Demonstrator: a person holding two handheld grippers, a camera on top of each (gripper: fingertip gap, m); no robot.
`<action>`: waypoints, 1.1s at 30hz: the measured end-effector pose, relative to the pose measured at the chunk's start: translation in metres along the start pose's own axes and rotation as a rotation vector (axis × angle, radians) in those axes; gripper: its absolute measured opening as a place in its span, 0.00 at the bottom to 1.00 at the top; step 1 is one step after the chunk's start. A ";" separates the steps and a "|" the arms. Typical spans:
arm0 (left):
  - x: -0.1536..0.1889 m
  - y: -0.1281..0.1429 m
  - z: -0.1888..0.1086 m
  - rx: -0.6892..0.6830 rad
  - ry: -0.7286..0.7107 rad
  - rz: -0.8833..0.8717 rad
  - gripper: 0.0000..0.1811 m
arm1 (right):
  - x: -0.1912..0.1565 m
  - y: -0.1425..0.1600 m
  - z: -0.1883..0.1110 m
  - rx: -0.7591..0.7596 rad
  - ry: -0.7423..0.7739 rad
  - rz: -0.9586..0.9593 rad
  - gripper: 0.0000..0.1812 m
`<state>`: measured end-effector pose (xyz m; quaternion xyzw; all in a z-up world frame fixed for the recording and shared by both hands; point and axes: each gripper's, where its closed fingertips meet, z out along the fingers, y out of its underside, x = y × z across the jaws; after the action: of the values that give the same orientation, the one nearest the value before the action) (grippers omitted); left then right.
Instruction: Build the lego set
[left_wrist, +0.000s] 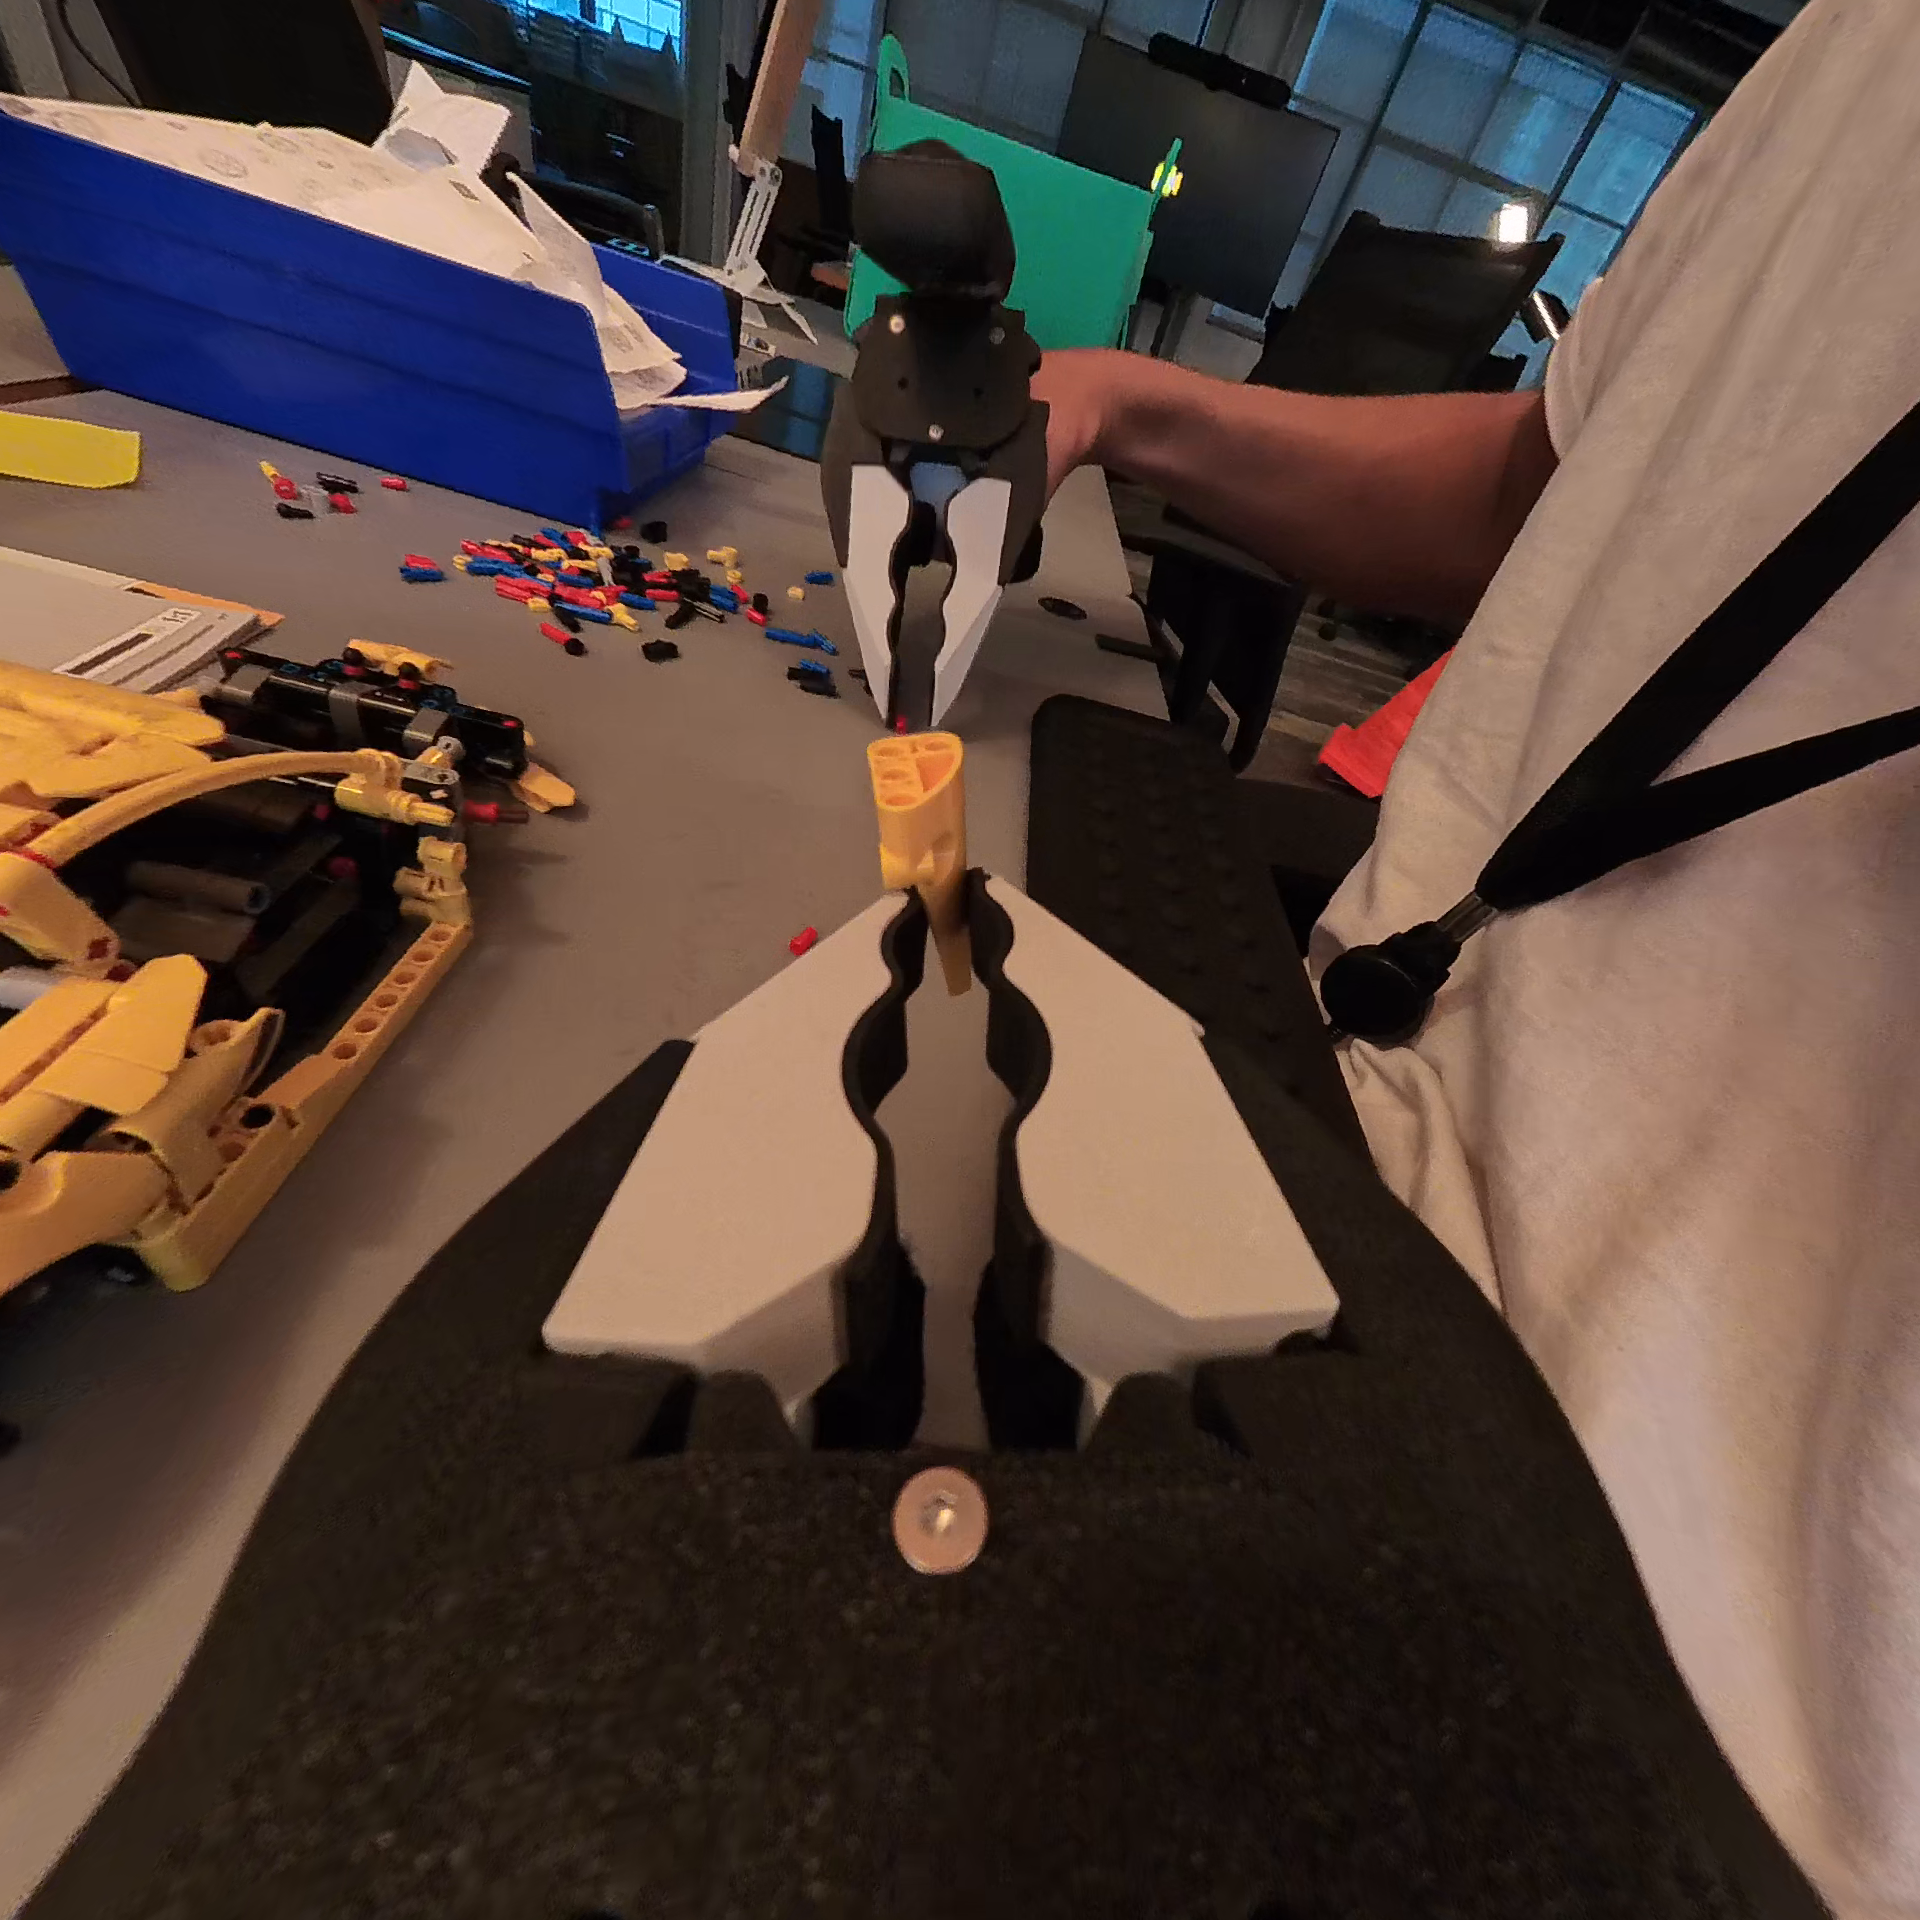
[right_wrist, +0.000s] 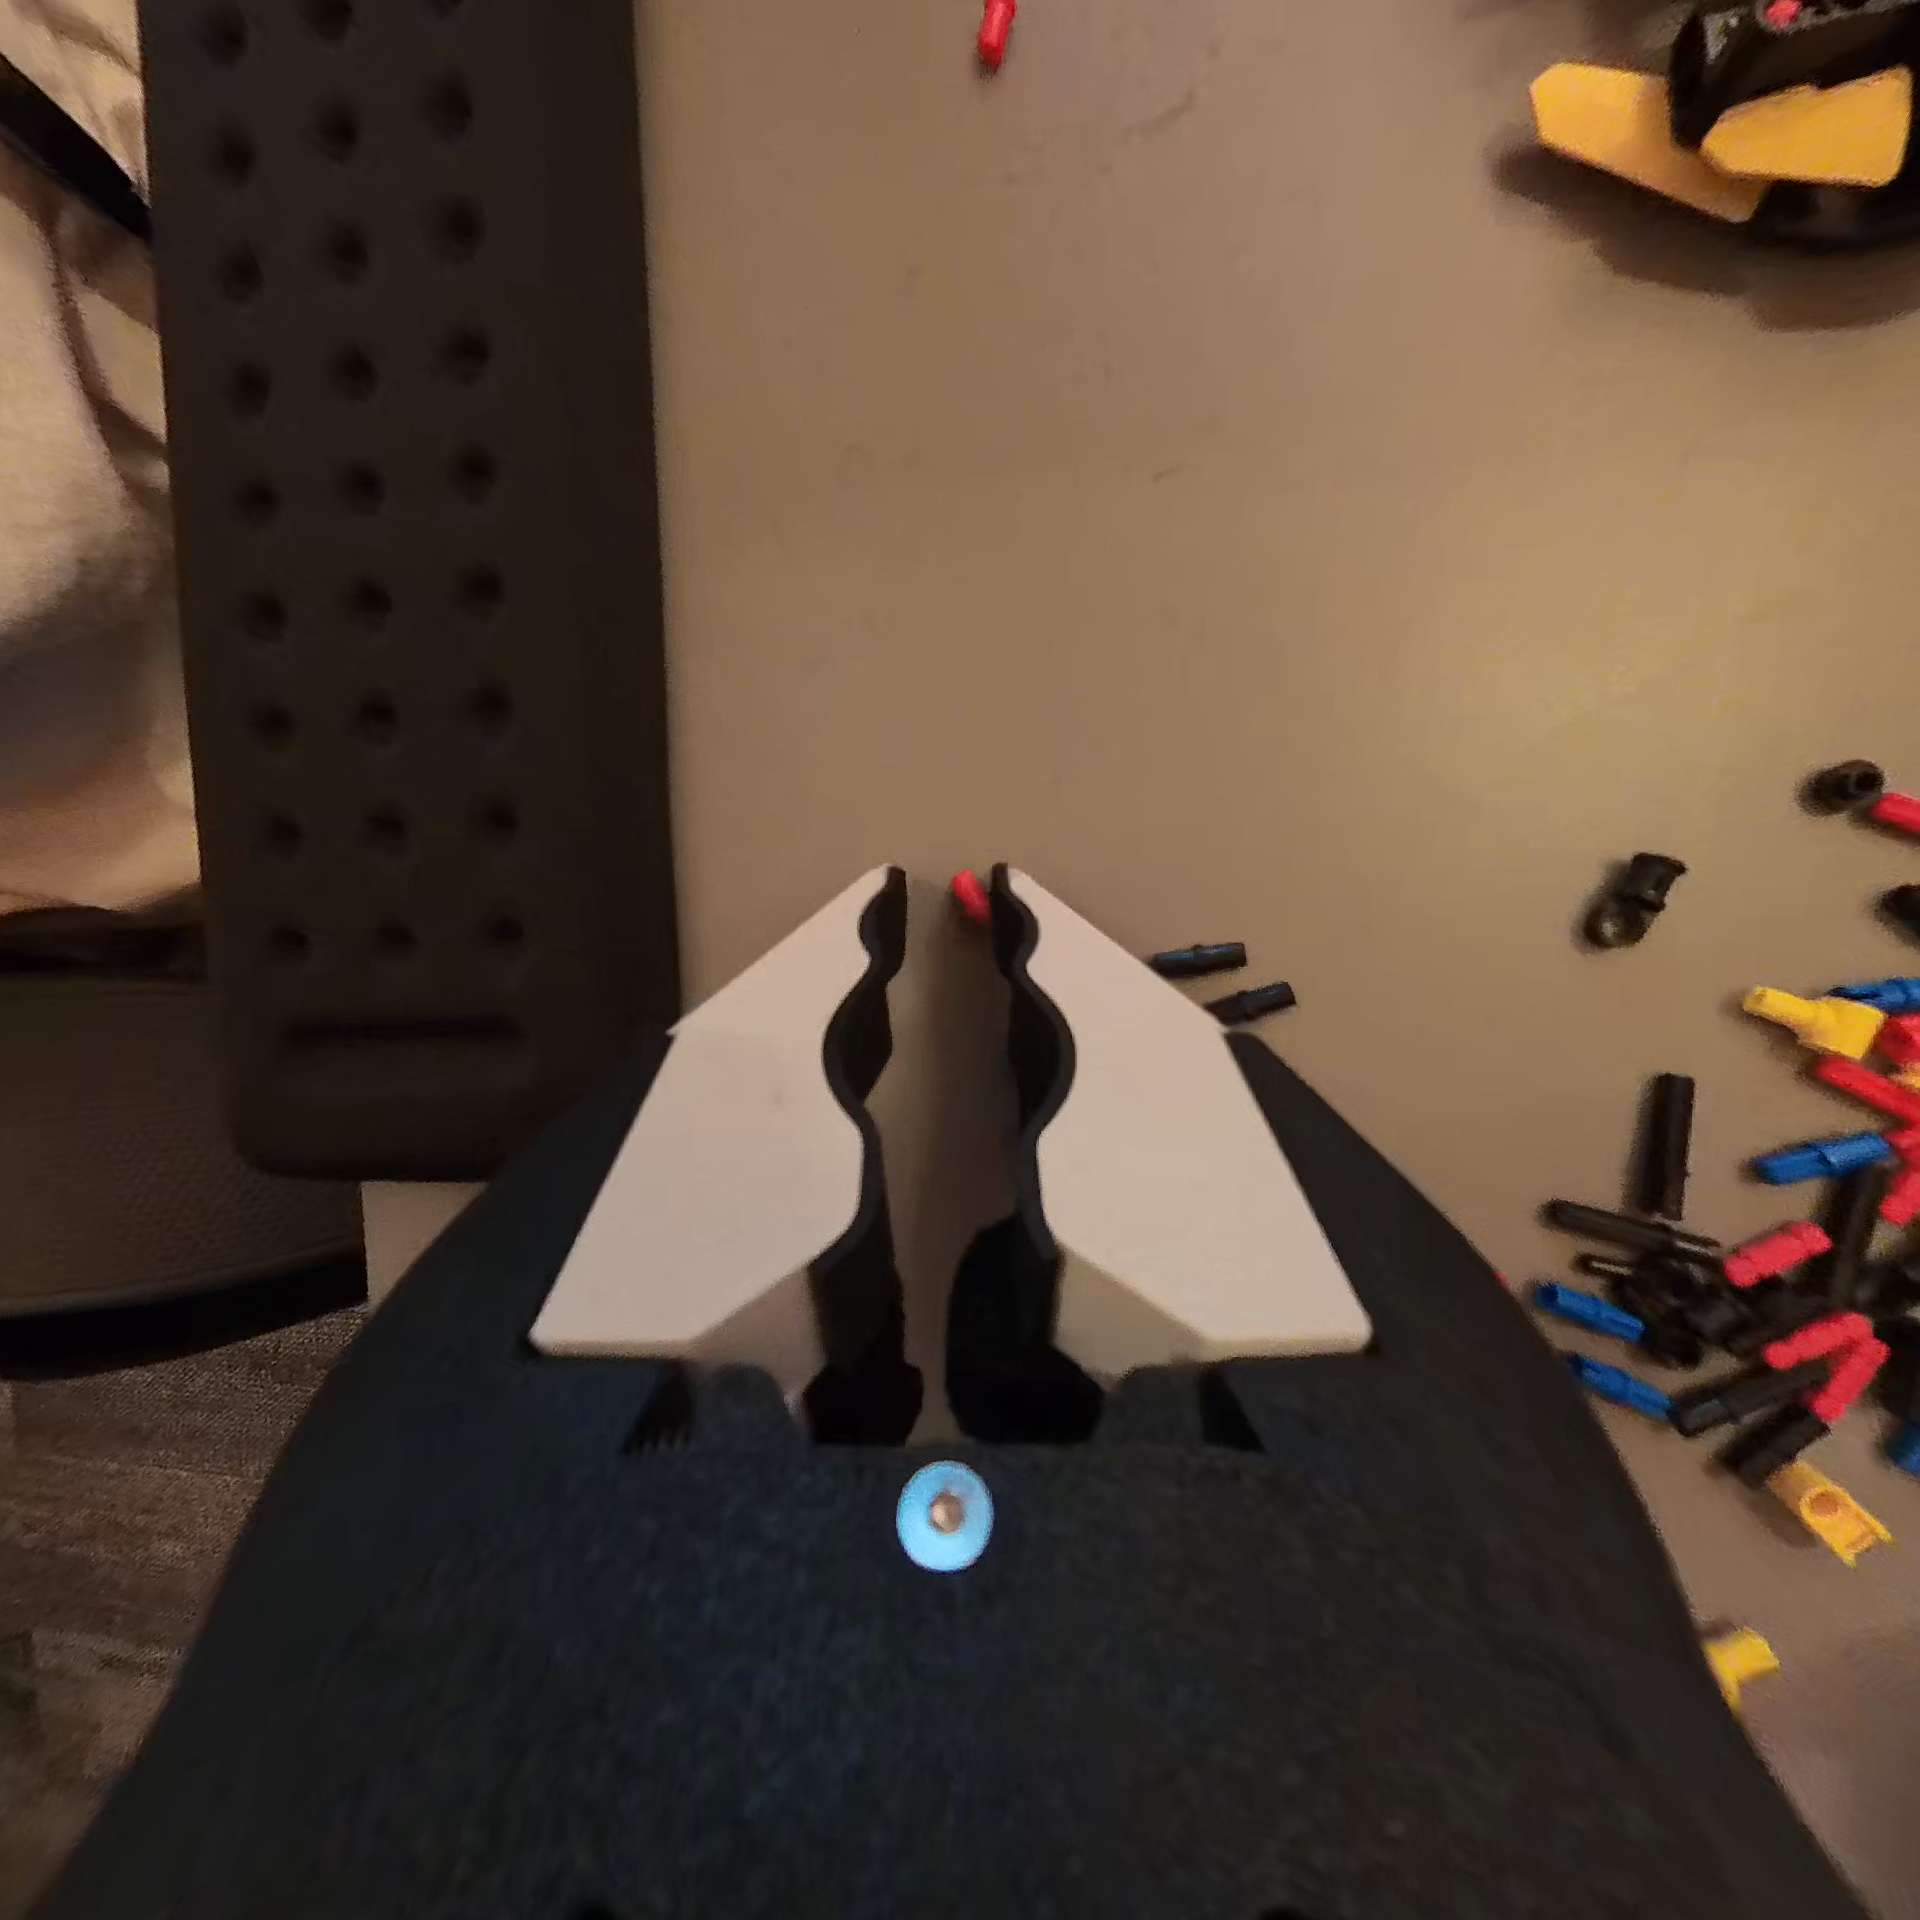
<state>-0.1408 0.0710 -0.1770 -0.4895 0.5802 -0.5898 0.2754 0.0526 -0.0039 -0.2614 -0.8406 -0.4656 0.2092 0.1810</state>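
Observation:
My left gripper (left_wrist: 943, 902) is shut on a yellow Lego panel piece (left_wrist: 914, 800) and holds it upright above the grey table (left_wrist: 675, 935). My right gripper (left_wrist: 912, 717) points down at the table just beyond that piece. In the right wrist view the right gripper (right_wrist: 948, 883) stands narrowly open, with a small red pin (right_wrist: 969, 896) between its tips, close to the right finger. The pin (left_wrist: 900, 723) also shows in the left wrist view. The partly built yellow and black car model (left_wrist: 208, 987) lies at the left.
A pile of loose red, blue, black and yellow pins (left_wrist: 623, 587) lies behind, also visible in the right wrist view (right_wrist: 1808, 1268). A blue bin (left_wrist: 343, 332) with paper bags stands at the back left. A black perforated mat (right_wrist: 405, 582) lies by the table edge. A person's torso (left_wrist: 1662, 935) fills the right. Some 25 cm of space lies between my two pairs of fingers.

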 end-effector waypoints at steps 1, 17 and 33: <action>0.000 -0.001 0.000 0.005 -0.002 -0.002 0.04 | 0.000 0.000 -0.002 0.003 0.002 0.010 0.08; 0.001 0.000 0.001 -0.002 0.009 -0.004 0.04 | 0.005 0.005 -0.002 0.045 0.115 0.036 0.05; 0.002 0.002 0.002 -0.010 0.012 0.008 0.04 | 0.004 -0.002 0.002 0.025 0.328 -0.122 0.02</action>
<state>-0.1406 0.0681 -0.1781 -0.4850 0.5868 -0.5886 0.2721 0.0517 0.0003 -0.2630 -0.8313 -0.4775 0.0635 0.2775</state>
